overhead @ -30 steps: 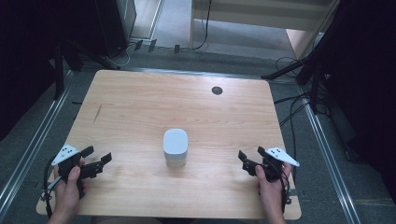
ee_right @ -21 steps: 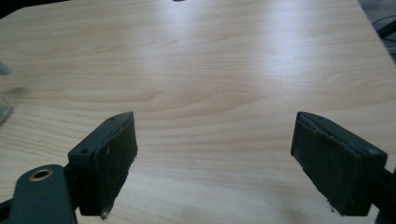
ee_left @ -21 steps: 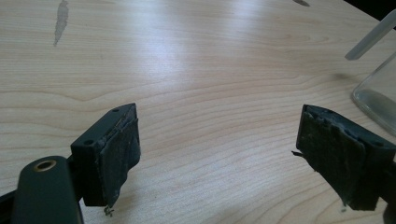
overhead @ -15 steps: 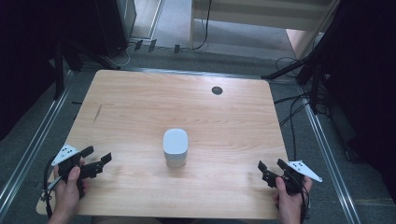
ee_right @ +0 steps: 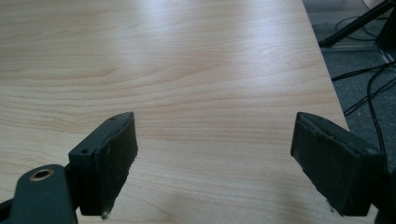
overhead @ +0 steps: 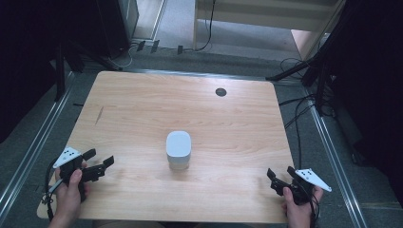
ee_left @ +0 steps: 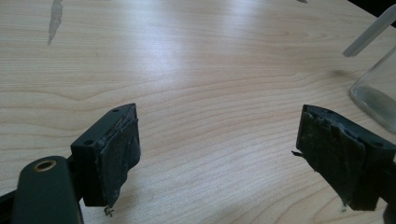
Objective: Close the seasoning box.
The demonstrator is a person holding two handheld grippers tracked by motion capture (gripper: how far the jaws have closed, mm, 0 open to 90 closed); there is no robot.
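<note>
Both grippers stand with jaws wide and empty, but the right gripper (overhead: 282, 178) has drawn back toward the table's (overhead: 142, 99) near right corner since a second ago, while the left gripper (overhead: 99, 164) has kept its place. The white-lidded clear jar (overhead: 178, 150) stands untouched mid-table, well apart from both, so I judge no reach has begun. No writing or label is readable.

My table (overhead: 142, 109) is pale wood, smooth with a soft sheen. The container (overhead: 178, 149) looks like frosted, matt plastic, its wall (ee_left: 376, 95) clear and glossy. My jaw pads (ee_left: 119, 154) are worn, rough black rubber.
</note>
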